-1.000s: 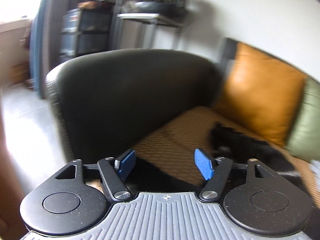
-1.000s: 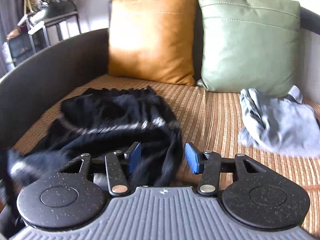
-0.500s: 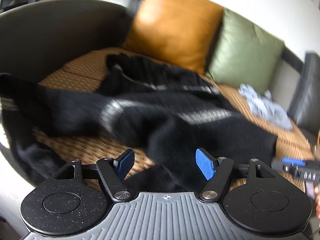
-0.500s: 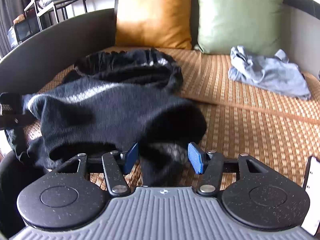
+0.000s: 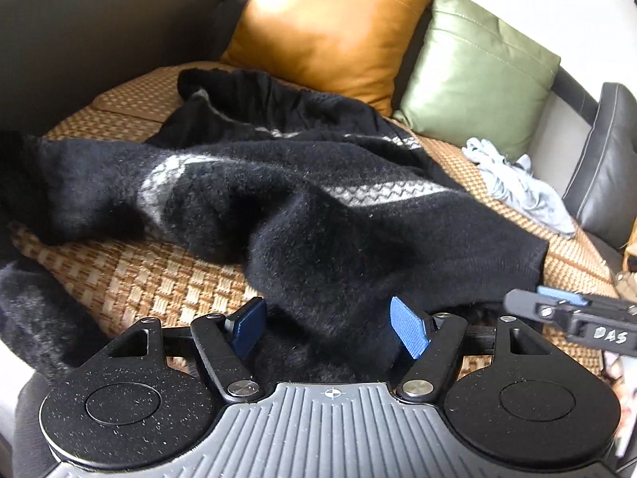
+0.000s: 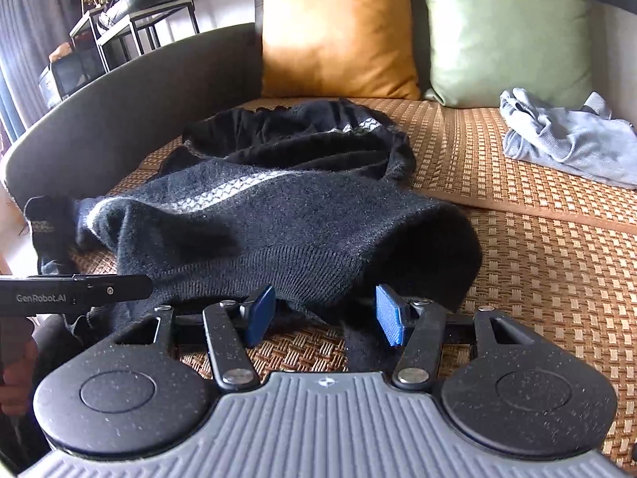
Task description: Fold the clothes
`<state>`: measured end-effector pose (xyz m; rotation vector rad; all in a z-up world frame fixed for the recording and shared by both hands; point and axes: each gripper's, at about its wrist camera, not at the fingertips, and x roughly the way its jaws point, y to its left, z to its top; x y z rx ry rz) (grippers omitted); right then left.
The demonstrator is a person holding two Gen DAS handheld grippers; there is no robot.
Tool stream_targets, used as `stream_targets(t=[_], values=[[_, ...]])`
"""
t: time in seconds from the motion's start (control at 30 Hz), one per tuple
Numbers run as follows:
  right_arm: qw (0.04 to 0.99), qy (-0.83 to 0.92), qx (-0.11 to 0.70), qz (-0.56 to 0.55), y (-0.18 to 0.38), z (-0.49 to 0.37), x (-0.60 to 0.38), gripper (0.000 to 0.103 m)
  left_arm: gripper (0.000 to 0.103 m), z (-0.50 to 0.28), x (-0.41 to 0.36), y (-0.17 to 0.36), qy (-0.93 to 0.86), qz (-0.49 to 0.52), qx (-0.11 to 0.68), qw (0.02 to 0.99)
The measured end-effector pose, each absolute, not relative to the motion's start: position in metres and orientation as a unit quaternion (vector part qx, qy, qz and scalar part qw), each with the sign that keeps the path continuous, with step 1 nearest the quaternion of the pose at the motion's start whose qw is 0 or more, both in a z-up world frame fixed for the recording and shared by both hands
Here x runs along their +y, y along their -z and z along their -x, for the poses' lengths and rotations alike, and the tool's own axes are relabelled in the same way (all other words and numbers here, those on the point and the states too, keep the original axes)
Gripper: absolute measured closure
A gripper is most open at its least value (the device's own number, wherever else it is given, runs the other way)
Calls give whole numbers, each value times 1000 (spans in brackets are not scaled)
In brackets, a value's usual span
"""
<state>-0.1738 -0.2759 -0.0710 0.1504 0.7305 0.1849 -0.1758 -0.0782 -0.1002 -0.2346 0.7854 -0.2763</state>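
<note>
A dark sofa (image 6: 119,119) with a curved arm carries a woven straw mat (image 6: 537,263) over its seat, and an orange cushion (image 6: 338,32) and a green cushion (image 6: 505,28) lean against the back. The black knit sweater (image 6: 278,223), banded with a pale grey stripe, sprawls rumpled over the left half of the mat, one sleeve trailing off the near left edge; a crumpled light blue garment (image 6: 565,143) lies well apart on the right, below the green cushion. The left gripper (image 5: 330,328) stands wide open with a fold of the sweater bulging between its blue pads, not pinched. The right gripper (image 6: 324,314) is likewise wide open at the ribbed hem, holding nothing. Only the right wrist view takes in a metal shelf (image 6: 131,20) with plants beside the sofa, grey curtains, and "GenRobot.AI" printed on the left gripper's finger; only the left wrist view shows "DAS" lettered on the right gripper's side
</note>
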Motion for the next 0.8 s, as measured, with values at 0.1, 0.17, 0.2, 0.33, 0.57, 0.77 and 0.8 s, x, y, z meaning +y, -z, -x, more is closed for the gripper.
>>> stream_targets(t=[0.1,0.17,0.2,0.33,0.57,0.77,0.8], values=[[924,-84,362,-86,76,167,-278,43,41,171,-81,100,136,105,380,909],[921,-85,366,-99,78,164,-279,46,80,166,-82,102,133,99,382,909],[919,-87,369,-105,79,163,-279,61,96,165,-81,101,132,100,382,909],[923,-109,354,-105,60,161,-276,92,101,167,-69,86,130,125,360,915],[935,-157,305,-87,9,159,-266,93,102,172,-46,25,110,141,261,949],[946,-172,266,-71,-29,110,-251,93,102,133,-32,0,71,134,221,963],[946,-170,266,-69,-31,97,-248,93,102,123,-31,2,63,134,222,964]])
